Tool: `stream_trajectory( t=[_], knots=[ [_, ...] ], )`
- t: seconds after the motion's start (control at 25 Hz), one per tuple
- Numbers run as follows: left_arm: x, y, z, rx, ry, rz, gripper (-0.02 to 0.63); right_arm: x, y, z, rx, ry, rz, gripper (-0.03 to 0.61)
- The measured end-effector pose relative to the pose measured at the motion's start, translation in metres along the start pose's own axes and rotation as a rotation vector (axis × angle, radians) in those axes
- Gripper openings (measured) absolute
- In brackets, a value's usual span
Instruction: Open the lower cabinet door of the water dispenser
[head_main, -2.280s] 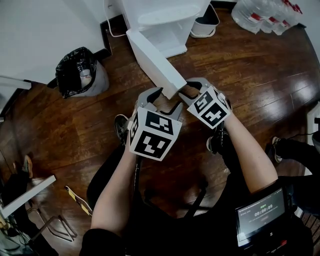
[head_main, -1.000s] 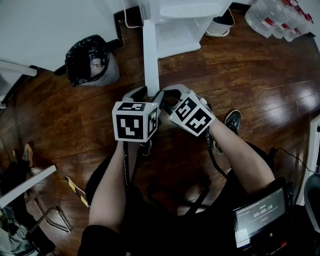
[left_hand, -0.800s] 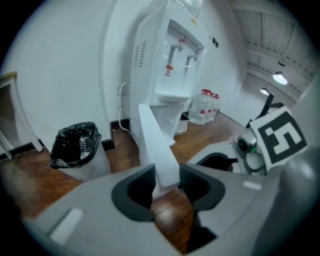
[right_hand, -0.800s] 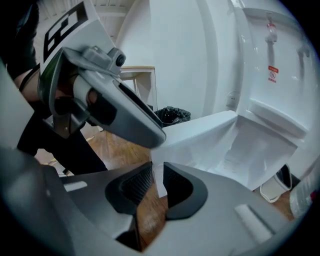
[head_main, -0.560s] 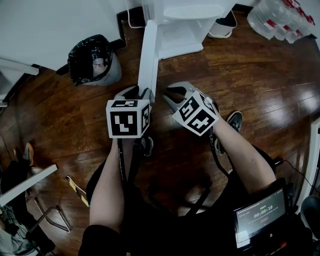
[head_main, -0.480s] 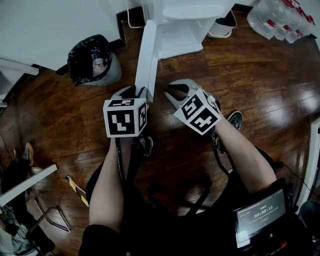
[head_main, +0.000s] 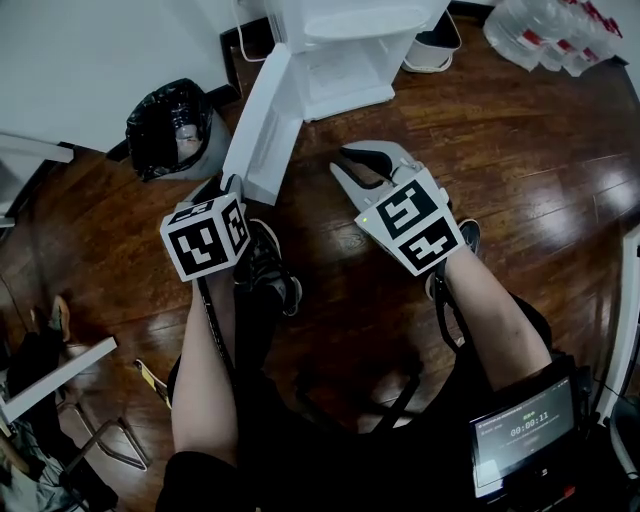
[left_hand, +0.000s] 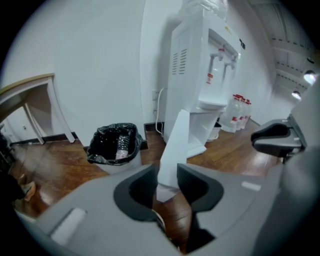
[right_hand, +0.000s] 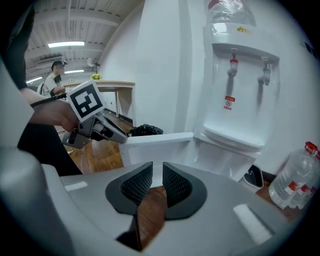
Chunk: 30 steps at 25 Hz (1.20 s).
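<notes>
Head view shows the cabinet door (head_main: 262, 125) swung further left, wider open

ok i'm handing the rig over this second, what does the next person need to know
Left gripper: jaws have just been closing and now clamp the free edge of the lower cabinet door.
Right gripper: jaws a narrow gap apart, nothing between them, beside the door and not touching it.
Door: swung wide from the water dispenser; the lower compartment is exposed.
Done: the door is open.
Left: probably just release the left gripper and draw both back.
</notes>
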<state>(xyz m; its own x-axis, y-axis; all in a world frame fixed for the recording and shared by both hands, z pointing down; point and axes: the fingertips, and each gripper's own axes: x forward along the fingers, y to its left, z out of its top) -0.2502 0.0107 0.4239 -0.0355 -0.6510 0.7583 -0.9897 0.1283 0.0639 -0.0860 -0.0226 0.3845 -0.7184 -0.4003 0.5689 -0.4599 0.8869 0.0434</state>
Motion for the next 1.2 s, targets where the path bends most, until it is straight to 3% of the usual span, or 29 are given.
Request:
stream_trajectory(
  t=[0.28, 0.52, 0.76, 1.2],
  knots=[
    [0.001, 0.017, 0.004, -0.024, -0.017, 0.055, 0.129, -0.020, -0.007, 0.016, 0.017, -0.056, -0.016, 0.063],
    [0.006, 0.034, 0.013, -0.064, -0.059, 0.127, 0.088, -0.029, -0.008, 0.009, 0.027, -0.045, -0.003, 0.063],
    [0.012, 0.042, 0.017, -0.152, -0.088, 0.138, 0.074, -0.033, -0.012, 0.004, 0.074, -0.044, 0.016, 0.063],
    [0.017, 0.051, 0.025, -0.196, -0.143, 0.193, 0.074, -0.042, -0.019, -0.001, 0.087, -0.049, 0.020, 0.063]
  ],
)
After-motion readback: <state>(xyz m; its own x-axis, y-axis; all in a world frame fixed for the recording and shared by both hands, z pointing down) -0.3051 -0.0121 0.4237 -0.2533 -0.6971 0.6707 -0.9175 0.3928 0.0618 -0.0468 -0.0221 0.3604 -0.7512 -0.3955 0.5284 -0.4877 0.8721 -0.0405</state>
